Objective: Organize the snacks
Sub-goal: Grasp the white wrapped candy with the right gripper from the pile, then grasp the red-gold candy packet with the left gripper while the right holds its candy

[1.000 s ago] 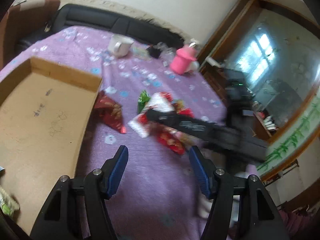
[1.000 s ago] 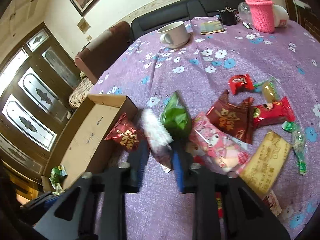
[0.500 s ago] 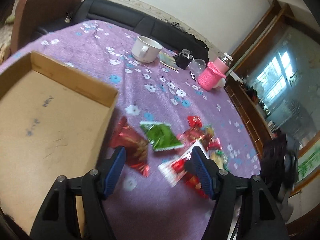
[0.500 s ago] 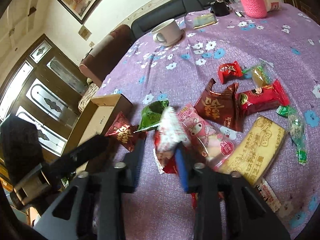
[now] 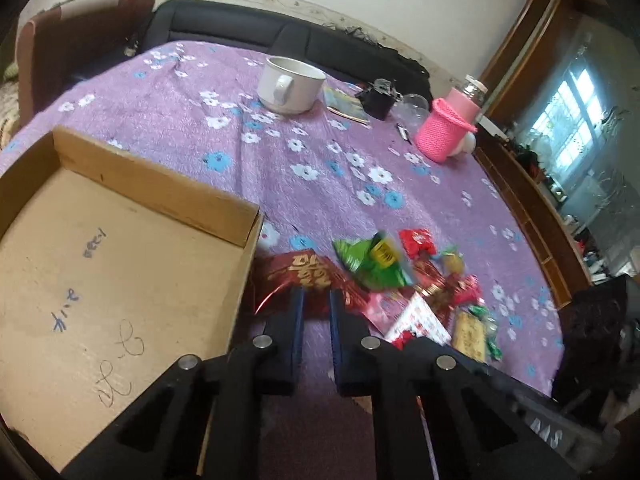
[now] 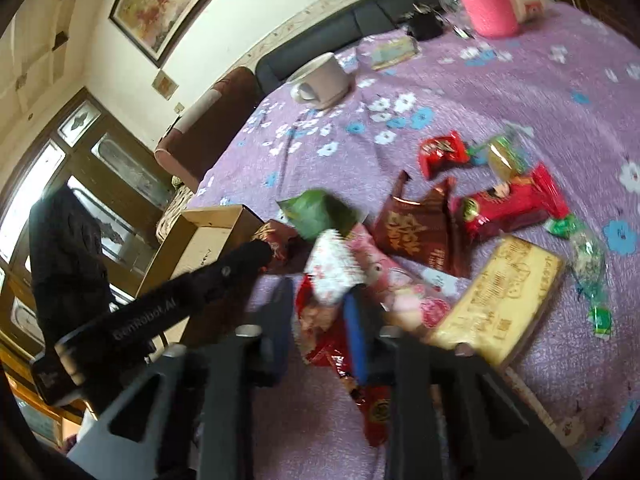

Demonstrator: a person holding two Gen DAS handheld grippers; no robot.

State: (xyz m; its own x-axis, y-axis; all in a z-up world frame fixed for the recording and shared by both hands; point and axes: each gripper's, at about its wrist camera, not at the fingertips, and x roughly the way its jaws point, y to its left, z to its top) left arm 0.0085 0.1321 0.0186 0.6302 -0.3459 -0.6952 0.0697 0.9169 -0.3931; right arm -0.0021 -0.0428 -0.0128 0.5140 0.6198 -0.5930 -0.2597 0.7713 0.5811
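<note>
Purple flowered cloth (image 5: 320, 168) covers the table, with a black sofa and a framed picture behind it. At the cloth's left edge sits an open cardboard box (image 5: 120, 264), its floor bare where it shows. Just beside the box wall lies a dark red snack packet (image 5: 308, 276), and the left gripper (image 5: 316, 308) has its blue-padded fingers drawn close together on that packet's near edge. A green packet (image 5: 372, 264) lies just right of it, in front of a heap of red, pink and yellow snacks. The right gripper (image 6: 320, 308) is clamped on a white-and-red wrapper (image 6: 332, 268), held above the pink packet (image 6: 400, 284). Farther back stand a white mug (image 5: 290, 86) and a pink knitted bottle cover (image 5: 444, 128).
</note>
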